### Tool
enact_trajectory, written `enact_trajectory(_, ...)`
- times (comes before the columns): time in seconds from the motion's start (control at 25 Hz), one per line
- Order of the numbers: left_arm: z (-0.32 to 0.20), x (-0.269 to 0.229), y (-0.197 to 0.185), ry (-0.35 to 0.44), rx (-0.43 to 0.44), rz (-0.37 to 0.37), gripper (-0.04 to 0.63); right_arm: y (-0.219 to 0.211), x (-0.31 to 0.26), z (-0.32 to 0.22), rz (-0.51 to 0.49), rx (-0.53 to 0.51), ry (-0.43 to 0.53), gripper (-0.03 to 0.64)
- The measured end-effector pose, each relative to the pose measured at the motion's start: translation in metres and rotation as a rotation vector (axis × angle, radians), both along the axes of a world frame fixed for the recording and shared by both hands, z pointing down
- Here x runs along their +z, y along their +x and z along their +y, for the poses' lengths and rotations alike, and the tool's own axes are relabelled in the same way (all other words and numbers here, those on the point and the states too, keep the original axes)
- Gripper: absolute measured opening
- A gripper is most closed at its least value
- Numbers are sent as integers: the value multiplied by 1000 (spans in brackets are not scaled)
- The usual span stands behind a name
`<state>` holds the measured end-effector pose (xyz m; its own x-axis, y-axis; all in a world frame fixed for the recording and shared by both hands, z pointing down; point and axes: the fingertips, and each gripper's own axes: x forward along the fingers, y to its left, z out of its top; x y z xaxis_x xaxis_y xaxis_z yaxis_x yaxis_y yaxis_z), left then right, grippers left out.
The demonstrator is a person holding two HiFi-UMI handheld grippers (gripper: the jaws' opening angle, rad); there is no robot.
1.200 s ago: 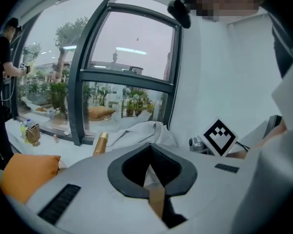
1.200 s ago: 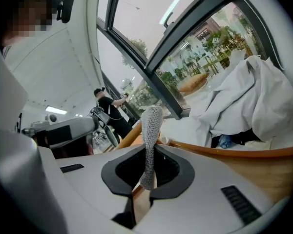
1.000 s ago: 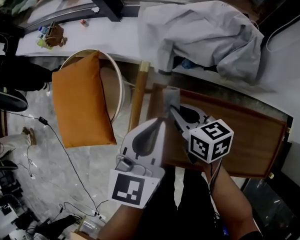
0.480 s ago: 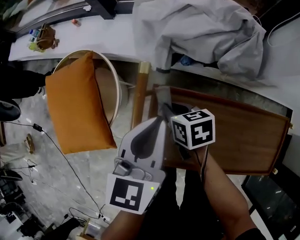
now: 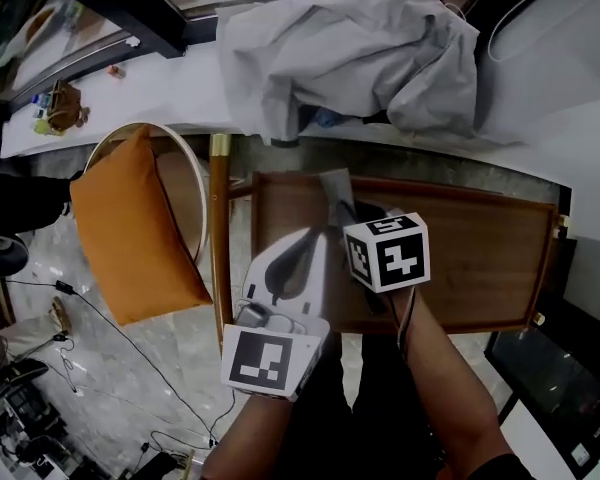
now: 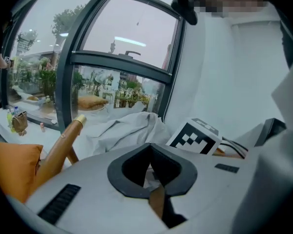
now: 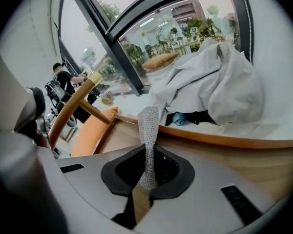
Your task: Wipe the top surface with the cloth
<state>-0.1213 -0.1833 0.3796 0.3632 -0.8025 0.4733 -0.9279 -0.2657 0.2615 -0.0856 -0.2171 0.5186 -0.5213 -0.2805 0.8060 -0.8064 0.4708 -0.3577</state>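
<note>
A wooden table top [image 5: 480, 258] with a raised rim lies below me. My right gripper [image 5: 347, 211] is shut on a small grey cloth [image 5: 335, 185], which hangs over the table's left part near the far rim. In the right gripper view the cloth [image 7: 148, 126] rises as a narrow strip from between the jaws of my right gripper [image 7: 146, 147]. My left gripper [image 5: 324, 236] is close beside the right one, over the table's near left part, jaws together and nothing in them. In its own view the left gripper [image 6: 149, 146] looks towards the right gripper's marker cube [image 6: 194, 138].
A heap of pale grey fabric [image 5: 350, 48] lies on the white ledge beyond the table. An orange cushion [image 5: 130, 233] sits on a round chair at the left, with a wooden post [image 5: 220, 228] next to the table. Cables [image 5: 90, 318] run across the marble floor.
The head view has swung, so more of the table shows. The right gripper with the cloth has turned and sits further in from the table's left rim. The left gripper stays beside it.
</note>
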Motion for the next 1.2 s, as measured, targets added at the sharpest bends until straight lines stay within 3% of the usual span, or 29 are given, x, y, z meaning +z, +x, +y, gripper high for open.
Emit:
enact_trajectory(0.76, -31, 78, 154, -189, 122, -21, 11, 232, -4, -13, 163, 231, 48, 37)
enact_trajectory(1.2, -40, 87, 262, -211, 216, 0, 12, 348, -8, -15, 227, 355, 42, 37)
